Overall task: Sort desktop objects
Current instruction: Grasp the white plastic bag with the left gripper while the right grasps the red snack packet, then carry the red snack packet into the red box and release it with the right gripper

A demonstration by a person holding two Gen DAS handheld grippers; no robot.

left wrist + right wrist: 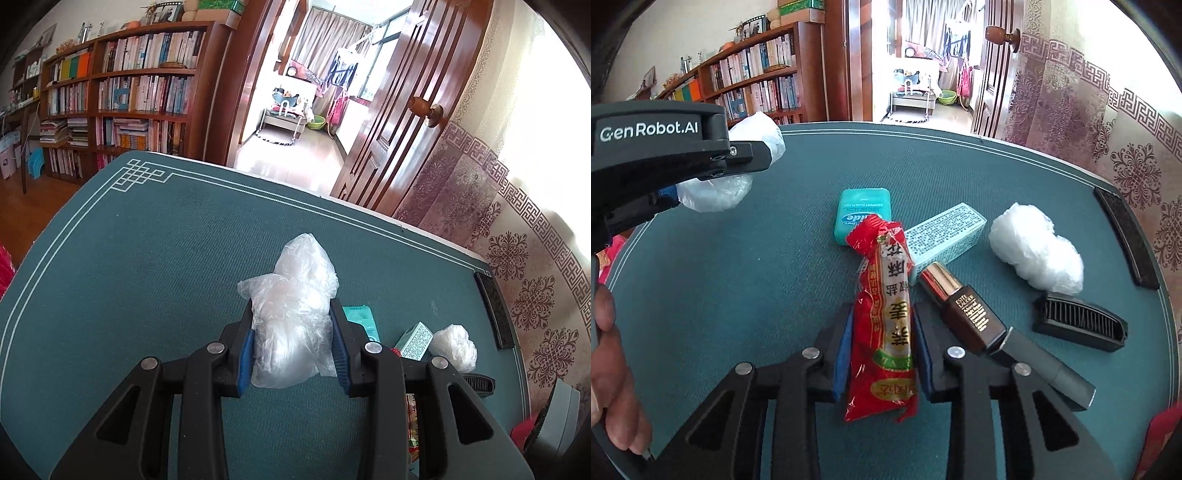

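With left gripper (293,332) clamped on plastic bag (295,314) and right gripper (881,347) clamped on red snack packet (882,325), lift packet straight up, clear of brown bottle (964,306) and floss box (862,214).

I see thin, crinkled clear plastic on the bag (293,317), glossy red foil-like wrap on the snack packet (886,321), a shiny metal cap on the brown bottle (964,310), and matt, woven teal cloth over the table (738,280).
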